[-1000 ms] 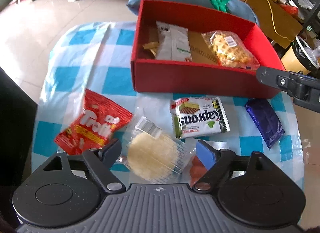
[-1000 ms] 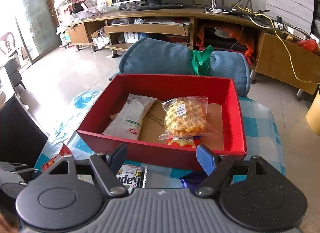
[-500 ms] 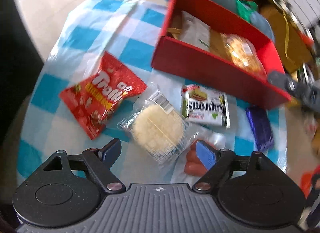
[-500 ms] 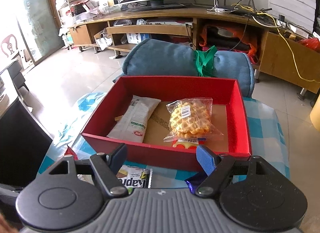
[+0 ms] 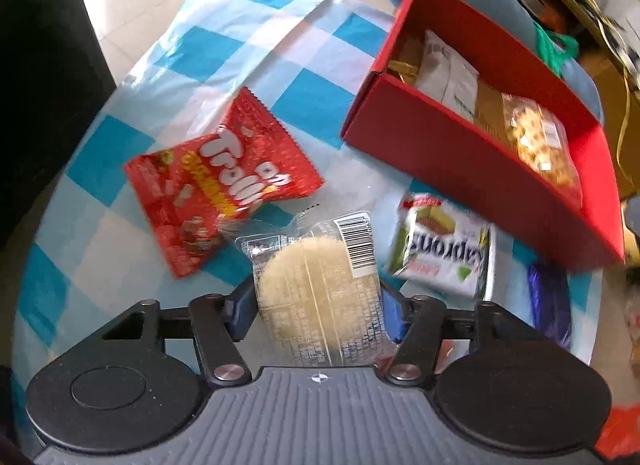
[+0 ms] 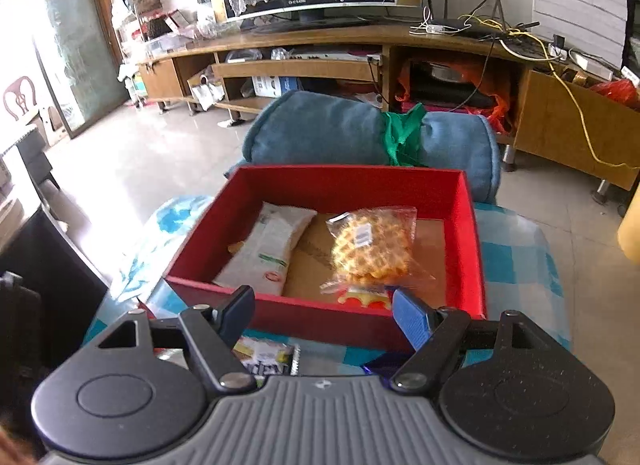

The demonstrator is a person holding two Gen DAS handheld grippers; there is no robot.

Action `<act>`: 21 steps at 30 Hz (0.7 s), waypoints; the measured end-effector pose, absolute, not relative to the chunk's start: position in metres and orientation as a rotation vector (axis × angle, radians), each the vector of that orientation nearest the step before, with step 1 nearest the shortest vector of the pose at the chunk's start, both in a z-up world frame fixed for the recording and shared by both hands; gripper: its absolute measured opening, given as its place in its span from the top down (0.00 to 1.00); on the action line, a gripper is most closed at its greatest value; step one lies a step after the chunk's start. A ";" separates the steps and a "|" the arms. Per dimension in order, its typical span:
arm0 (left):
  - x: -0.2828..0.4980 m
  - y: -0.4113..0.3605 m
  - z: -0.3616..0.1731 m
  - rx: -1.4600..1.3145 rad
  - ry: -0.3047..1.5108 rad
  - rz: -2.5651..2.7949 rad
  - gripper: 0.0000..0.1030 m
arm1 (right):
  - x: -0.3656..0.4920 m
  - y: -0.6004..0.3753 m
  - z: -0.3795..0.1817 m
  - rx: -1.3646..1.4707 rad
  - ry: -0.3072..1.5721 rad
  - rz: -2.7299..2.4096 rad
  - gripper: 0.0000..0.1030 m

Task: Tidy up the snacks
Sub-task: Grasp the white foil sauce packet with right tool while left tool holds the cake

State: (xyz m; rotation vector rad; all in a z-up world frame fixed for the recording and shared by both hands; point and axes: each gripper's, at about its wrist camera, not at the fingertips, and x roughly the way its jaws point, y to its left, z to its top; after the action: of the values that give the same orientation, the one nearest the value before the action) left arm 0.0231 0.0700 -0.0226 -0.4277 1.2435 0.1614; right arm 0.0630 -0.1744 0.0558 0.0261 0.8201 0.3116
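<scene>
My left gripper [image 5: 318, 309] points down at the checked cloth, and its jaws are closing on a clear packet with a round pale cracker [image 5: 316, 277]; the blue pads press its two sides. A red Trolli bag [image 5: 224, 181] lies to its left, a green-and-white wafer pack [image 5: 444, 253] to its right, and a purple packet [image 5: 548, 305] further right. The red box [image 5: 460, 161] behind holds a white packet [image 5: 452, 73] and a bagged waffle [image 5: 536, 141]. My right gripper [image 6: 322, 315] hovers open and empty before the red box [image 6: 340, 185], just short of the waffle bag [image 6: 372, 241].
The blue-and-white checked cloth [image 5: 200, 45] covers a small rounded table with its edges close by. A rolled blue cushion [image 6: 360, 137] lies behind the box. Dark furniture [image 5: 36, 65] stands at the left. A long wooden TV stand [image 6: 360, 37] fills the background.
The left gripper rolled, dropped closer over the cracker packet, and its jaws came in from wide open until they pinch the packet. The right gripper has hardly moved.
</scene>
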 end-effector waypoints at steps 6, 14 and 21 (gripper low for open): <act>-0.010 0.082 -0.021 -0.241 1.259 0.093 0.36 | 0.032 -0.178 0.038 -0.004 0.929 0.275 0.27; -0.030 0.077 -0.016 -0.227 1.248 -0.018 0.35 | -0.042 -0.180 -0.011 0.220 1.203 0.262 0.27; -0.035 0.079 -0.009 -0.263 1.238 -0.063 0.36 | -0.040 -0.151 -0.034 0.285 1.274 0.296 0.27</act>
State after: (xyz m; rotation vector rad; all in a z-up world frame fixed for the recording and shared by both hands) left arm -0.0349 0.0789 -0.0093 -0.2629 1.2383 -0.0634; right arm -0.0405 -0.1514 -0.0343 0.2852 1.2742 0.2962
